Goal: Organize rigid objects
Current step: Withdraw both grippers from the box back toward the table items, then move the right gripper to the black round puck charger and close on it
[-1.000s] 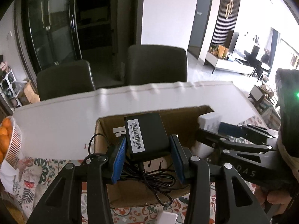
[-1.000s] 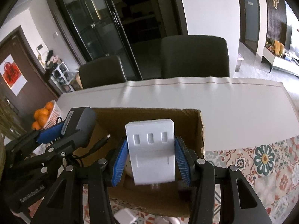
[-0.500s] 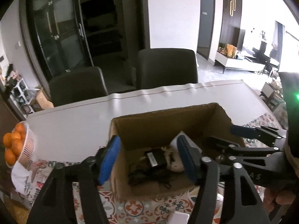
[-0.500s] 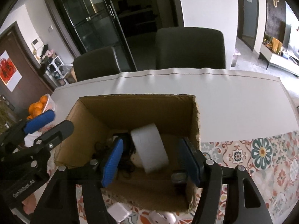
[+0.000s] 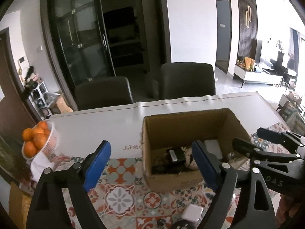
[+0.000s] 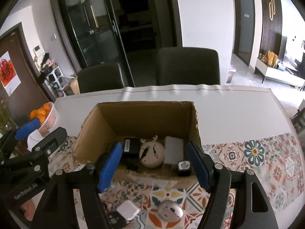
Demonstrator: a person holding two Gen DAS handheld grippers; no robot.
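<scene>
An open cardboard box [image 6: 144, 114] stands on the patterned tablecloth; it also shows in the left wrist view [image 5: 152, 133]. In it lie a black power adapter [image 6: 130, 146], a round beige deer-faced item [image 6: 151, 153], a white power strip [image 6: 173, 149] and a small black cube [image 6: 184, 168]. On the cloth in front lie a white charger [image 6: 127, 211], a grey mouse [image 6: 170, 211] and a black item [image 6: 114, 218]. My left gripper [image 5: 150, 164] is open and empty, raised left of the box. My right gripper [image 6: 154, 169] is open and empty above the box's near wall.
A bowl of oranges [image 5: 37, 140] stands at the table's left edge on a white cloth. Two dark chairs [image 6: 187, 65] stand behind the table. A white sheet [image 6: 228, 110] covers the table's far half.
Both grippers opened and dropped the black adapter and the white power strip into the box. Both have since pulled up and back, the left one shifting left.
</scene>
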